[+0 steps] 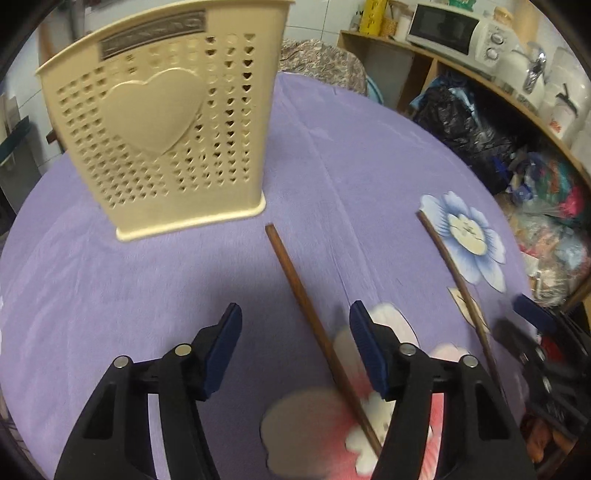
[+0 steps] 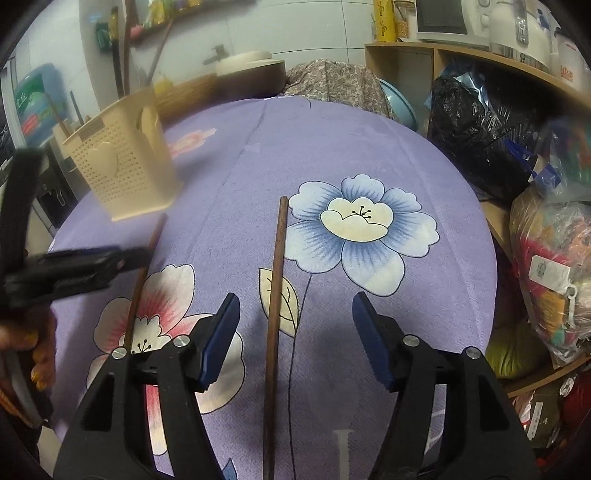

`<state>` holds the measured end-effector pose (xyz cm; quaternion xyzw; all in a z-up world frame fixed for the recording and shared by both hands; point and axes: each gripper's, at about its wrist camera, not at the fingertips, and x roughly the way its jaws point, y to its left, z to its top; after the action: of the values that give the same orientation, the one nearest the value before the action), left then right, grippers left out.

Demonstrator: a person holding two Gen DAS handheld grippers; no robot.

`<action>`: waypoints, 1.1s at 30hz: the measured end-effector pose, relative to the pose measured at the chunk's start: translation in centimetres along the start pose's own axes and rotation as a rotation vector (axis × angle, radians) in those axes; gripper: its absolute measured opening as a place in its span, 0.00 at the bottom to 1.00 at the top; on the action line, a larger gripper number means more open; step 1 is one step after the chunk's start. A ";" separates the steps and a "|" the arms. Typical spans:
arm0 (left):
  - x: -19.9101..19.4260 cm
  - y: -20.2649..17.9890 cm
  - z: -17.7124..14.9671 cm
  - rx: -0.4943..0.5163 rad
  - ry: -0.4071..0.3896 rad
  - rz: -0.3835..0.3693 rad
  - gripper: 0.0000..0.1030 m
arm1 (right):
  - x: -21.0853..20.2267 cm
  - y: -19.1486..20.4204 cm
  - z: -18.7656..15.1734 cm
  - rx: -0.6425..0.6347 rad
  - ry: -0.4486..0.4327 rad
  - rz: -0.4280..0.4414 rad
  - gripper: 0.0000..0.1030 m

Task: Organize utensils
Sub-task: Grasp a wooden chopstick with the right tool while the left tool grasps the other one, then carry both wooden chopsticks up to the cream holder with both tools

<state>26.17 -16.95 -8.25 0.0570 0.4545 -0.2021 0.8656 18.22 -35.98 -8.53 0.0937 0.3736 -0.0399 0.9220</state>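
Note:
Two brown wooden chopsticks lie flat on the purple flowered tablecloth point(image 1: 369, 166). One chopstick point(image 1: 295, 291) runs between the fingers of my left gripper point(image 1: 295, 314), which stands open; its pads do not touch the stick. The other chopstick point(image 2: 275, 314) lies between the fingers of my right gripper point(image 2: 295, 301), also open, with gaps on both sides. A cream perforated utensil holder point(image 1: 155, 122) with a raised heart stands upright beyond the left chopstick. The right wrist view shows the holder point(image 2: 122, 173) at the far left and the left gripper point(image 2: 92, 266) over the first chopstick point(image 2: 144, 266).
A wooden shelf point(image 2: 461, 55) with a microwave point(image 1: 447, 29) curves along the right of the table. Black and coloured bags point(image 2: 480, 125) crowd the table's right edge. A person's hand point(image 2: 40, 354) holds the left gripper. A patterned cloth point(image 2: 332, 85) lies beyond the far edge.

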 end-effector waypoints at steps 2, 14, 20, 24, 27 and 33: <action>1.2 0.0 0.9 0.009 0.016 0.051 0.50 | -0.1 0.1 -0.1 -0.005 0.000 0.008 0.62; 2.0 -1.1 2.4 0.084 0.032 0.084 0.12 | 0.7 0.4 1.0 -0.027 0.018 0.036 0.62; 1.1 -1.1 0.9 0.113 0.027 0.072 0.12 | 3.1 0.9 2.9 -0.060 0.080 0.031 0.62; 1.2 -1.1 1.1 0.124 0.030 0.084 0.14 | 4.7 1.3 4.2 -0.086 0.107 0.005 0.55; 1.4 -1.3 1.3 0.119 0.031 0.085 0.17 | 6.2 1.7 5.0 -0.105 0.138 -0.005 0.42; 2.2 -2.3 2.0 0.130 0.016 0.090 0.11 | 8.2 2.4 6.2 -0.147 0.164 -0.027 0.31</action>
<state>27.84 -20.27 -8.66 0.1351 0.4446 -0.1915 0.8645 28.63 -34.93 -9.53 0.0238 0.4511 -0.0169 0.8920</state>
